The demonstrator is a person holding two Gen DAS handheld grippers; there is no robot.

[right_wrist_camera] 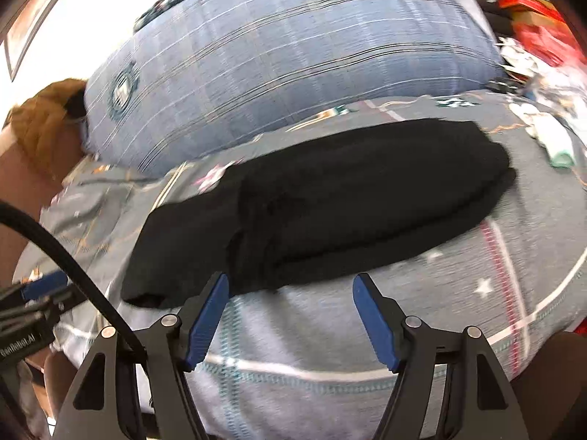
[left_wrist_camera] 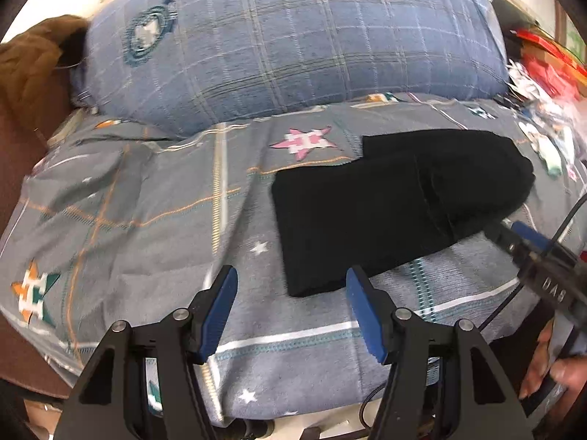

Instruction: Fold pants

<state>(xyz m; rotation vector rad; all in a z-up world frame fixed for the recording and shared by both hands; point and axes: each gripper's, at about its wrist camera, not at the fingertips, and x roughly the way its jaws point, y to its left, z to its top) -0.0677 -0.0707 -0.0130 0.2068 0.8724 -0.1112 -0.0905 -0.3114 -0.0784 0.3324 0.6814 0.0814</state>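
Nearest my left wrist camera, the left gripper (left_wrist_camera: 291, 282) hangs with its blue pads (left_wrist_camera: 220, 308) parted and only bedding between them; nothing is held. From the right wrist camera I see the right gripper (right_wrist_camera: 290, 289) spread wide as well, its fingers (right_wrist_camera: 374, 322) bare over the sheet, just short of the near edge of the pants (right_wrist_camera: 323, 198).

Both grippers sit over a bed covered with a grey sheet (left_wrist_camera: 154, 220) printed with stripes, small white stars and patchwork stars in pink, orange and teal. The cloth lies in soft wrinkles on my left side and runs smoother toward the near edge.

On that sheet the black pants (left_wrist_camera: 385, 201) lie folded into a compact flat bundle, right of centre in the left view, with a doubled layer toward their far end. At the right of that view I can see the other gripper's blue tip (left_wrist_camera: 528, 233) close beside the bundle's near right edge, and a hand (left_wrist_camera: 554, 370) on its handle.

Beyond the pants a big blue plaid pillow (left_wrist_camera: 293, 44) rests against the head of the bed. A brown garment (left_wrist_camera: 33, 62) is heaped to its left, and red and white clutter (left_wrist_camera: 543, 62) is piled to the right. The background behind is washed out bright.
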